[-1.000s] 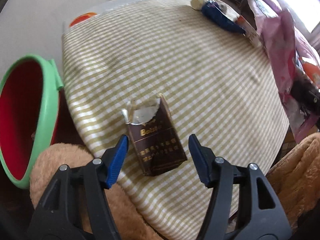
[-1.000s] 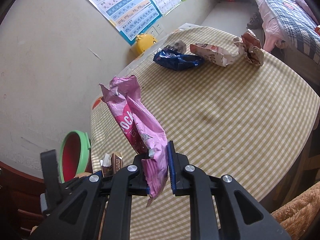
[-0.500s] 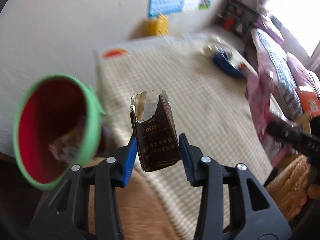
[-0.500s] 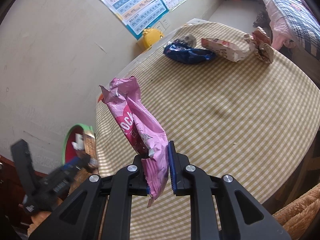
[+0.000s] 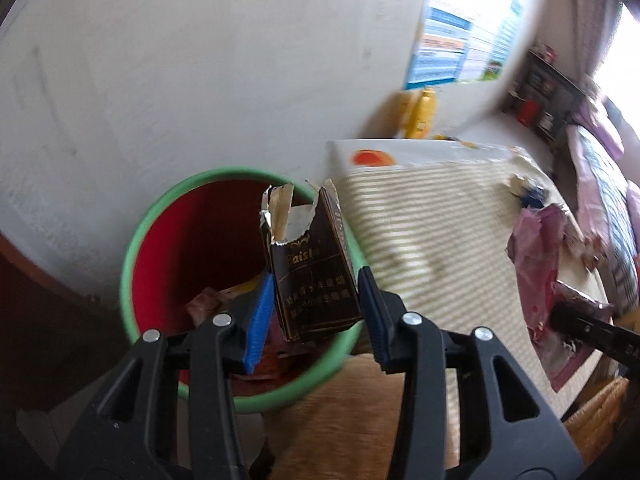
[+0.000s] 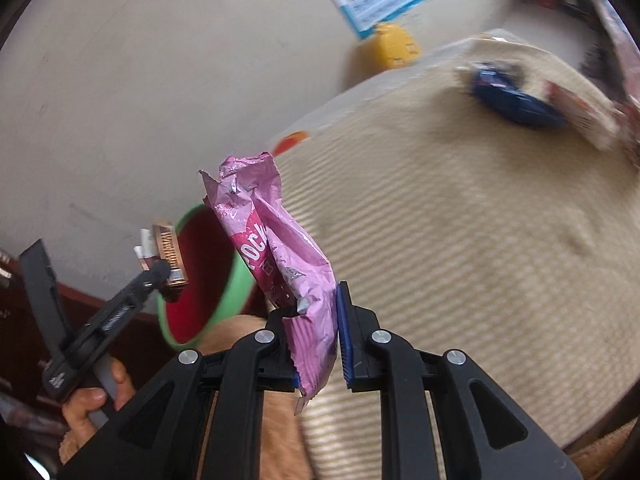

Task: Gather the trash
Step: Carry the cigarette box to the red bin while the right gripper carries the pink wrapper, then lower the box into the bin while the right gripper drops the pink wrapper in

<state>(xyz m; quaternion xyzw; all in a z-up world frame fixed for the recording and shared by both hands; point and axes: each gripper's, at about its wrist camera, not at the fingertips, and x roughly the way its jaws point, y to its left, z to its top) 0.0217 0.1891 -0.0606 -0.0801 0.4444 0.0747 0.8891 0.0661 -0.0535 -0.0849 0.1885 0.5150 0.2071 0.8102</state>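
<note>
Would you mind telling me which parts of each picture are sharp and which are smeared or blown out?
Left wrist view: the brown cigarette pack and left gripper are sharp; the checked tablecloth is motion-smeared, and the window at upper right is blown out. Right wrist view: the pink wrapper is crisp in the right gripper; the blue wrapper and tablecloth are blurred.

bins: 1 | cigarette packs: 1 | pink wrappers: 1 | table wrappers: roughly 2, blurred
</note>
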